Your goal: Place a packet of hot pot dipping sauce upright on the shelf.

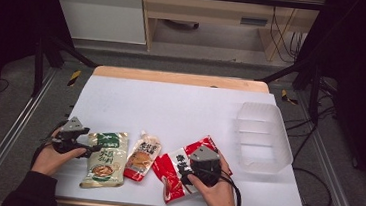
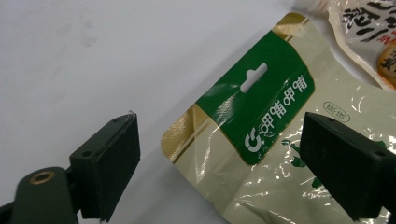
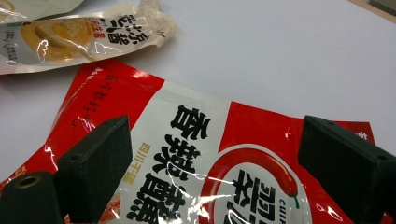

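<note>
Left hand-held gripper [image 1: 85, 148] hovered with jaws spread at the green-topped corner of the beige seasoning pouch [image 1: 105, 159], nothing pinched yet. Lay flat on the white counter [image 1: 170, 107], beside an orange spouted sauce pouch [image 1: 143, 157]. Right hand-held gripper [image 1: 184, 176] poised open over the red chili packet [image 1: 178, 167], likewise ungripped. Stood empty at far right: the clear plastic bin [image 1: 263, 137]. Judged barely begun; all three packets left to move.

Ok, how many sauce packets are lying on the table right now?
3. The green and beige pouch lies at the left by the left gripper, the orange spouted pouch in the middle, and the red and white packet under the right gripper.
</note>
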### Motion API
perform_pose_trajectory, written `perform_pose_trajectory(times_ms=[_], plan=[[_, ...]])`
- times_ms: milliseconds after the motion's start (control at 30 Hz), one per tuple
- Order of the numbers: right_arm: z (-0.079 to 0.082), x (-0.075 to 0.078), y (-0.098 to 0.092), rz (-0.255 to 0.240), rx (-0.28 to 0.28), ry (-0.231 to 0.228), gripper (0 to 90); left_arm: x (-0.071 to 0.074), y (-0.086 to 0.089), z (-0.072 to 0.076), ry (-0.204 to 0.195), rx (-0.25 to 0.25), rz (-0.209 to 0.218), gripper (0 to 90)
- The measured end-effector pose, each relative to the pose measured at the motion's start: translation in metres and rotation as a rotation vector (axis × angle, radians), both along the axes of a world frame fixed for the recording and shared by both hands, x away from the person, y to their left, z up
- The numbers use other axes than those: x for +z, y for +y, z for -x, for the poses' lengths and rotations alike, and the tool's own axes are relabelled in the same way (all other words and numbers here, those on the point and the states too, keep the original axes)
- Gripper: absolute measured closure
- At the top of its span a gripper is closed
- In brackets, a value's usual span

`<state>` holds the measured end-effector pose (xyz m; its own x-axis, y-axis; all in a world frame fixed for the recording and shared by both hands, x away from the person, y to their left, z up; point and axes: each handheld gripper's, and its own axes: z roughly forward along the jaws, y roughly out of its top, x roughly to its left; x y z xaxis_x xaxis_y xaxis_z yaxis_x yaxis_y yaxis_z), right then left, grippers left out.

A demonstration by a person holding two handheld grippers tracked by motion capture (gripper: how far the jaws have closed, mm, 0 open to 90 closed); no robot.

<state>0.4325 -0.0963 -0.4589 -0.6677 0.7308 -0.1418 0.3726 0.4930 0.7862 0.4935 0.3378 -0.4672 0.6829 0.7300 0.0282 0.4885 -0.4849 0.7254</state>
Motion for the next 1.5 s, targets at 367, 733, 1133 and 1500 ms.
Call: perform_pose_trajectory(times_ms=[367,733,1133,1500], plan=[[0.000,0.000,0.002,0.010,0.010,0.007,10.6,-0.009,-0.036,0.011,-0.015,0.206,0.482,19.6],[-0.001,-0.001,0.001,0.017,0.016,0.014,10.7,0.007,-0.029,0.038,0.026,0.121,0.424,31.8],[-0.002,-0.003,0.005,0.029,0.019,0.016,11.6,-0.002,-0.021,0.035,0.017,0.092,0.410,56.2],[-0.001,-0.004,0.006,0.036,0.023,0.023,11.4,-0.007,-0.019,0.027,0.023,0.107,0.366,69.6]])
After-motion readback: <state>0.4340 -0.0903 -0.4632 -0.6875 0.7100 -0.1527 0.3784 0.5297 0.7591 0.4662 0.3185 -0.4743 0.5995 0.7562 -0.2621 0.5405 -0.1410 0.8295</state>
